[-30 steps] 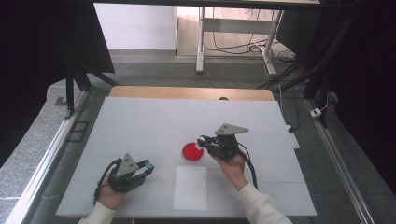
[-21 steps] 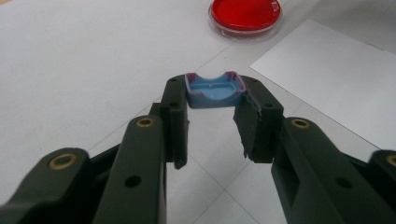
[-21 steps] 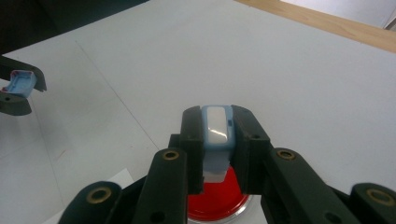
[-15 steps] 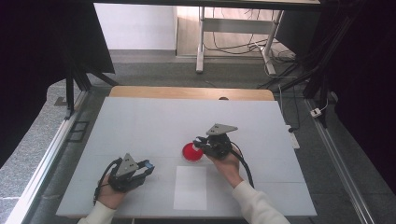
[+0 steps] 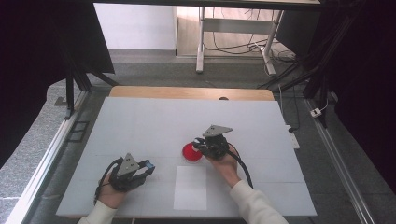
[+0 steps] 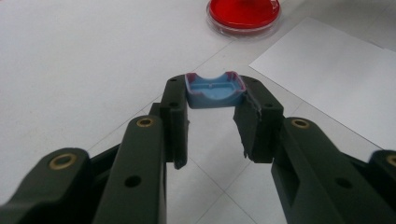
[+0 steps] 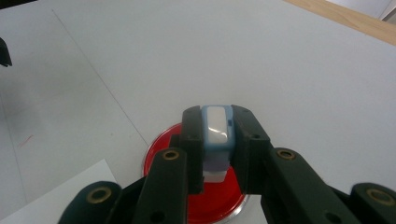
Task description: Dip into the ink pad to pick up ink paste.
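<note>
The right tongs [image 7: 215, 140] gripped a pale blue block [image 7: 217, 128] directly above the red dish [image 5: 191, 152] on the white surface [image 5: 140, 126]. The left tongs [image 6: 212, 116], well apart beside a paper sheet [image 5: 190, 187], were clamped on a blue cap [image 6: 215, 89].

No readable text, label or number anywhere. Blue piece [image 6: 215, 91] in my left jaws, block [image 7: 217, 128] in my right, red dish [image 5: 191, 151], paper sheet [image 5: 190, 187] beside dish: all unmarked.
</note>
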A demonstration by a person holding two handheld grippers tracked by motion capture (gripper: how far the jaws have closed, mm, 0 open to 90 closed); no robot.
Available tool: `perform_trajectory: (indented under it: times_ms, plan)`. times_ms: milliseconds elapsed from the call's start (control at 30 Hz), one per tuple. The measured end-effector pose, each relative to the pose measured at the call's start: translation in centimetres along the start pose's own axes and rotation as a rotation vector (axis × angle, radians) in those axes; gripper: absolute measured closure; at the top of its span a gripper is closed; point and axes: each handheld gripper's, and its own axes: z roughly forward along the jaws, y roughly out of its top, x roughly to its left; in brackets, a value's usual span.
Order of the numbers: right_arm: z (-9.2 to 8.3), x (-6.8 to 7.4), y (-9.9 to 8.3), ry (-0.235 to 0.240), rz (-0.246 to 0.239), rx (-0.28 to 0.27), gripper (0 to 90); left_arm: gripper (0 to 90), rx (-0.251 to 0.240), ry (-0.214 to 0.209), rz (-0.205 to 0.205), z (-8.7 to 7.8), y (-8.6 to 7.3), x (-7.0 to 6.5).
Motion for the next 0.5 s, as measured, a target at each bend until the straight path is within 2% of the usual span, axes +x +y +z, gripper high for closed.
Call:
perform_trajectory:
  times_ms: [500]
  plan:
    - [0.52,-0.37,-0.28,-0.007,0.008,0.012,75.3,65.2,0.002,-0.001,0.002,0.02,-0.02,0.02]
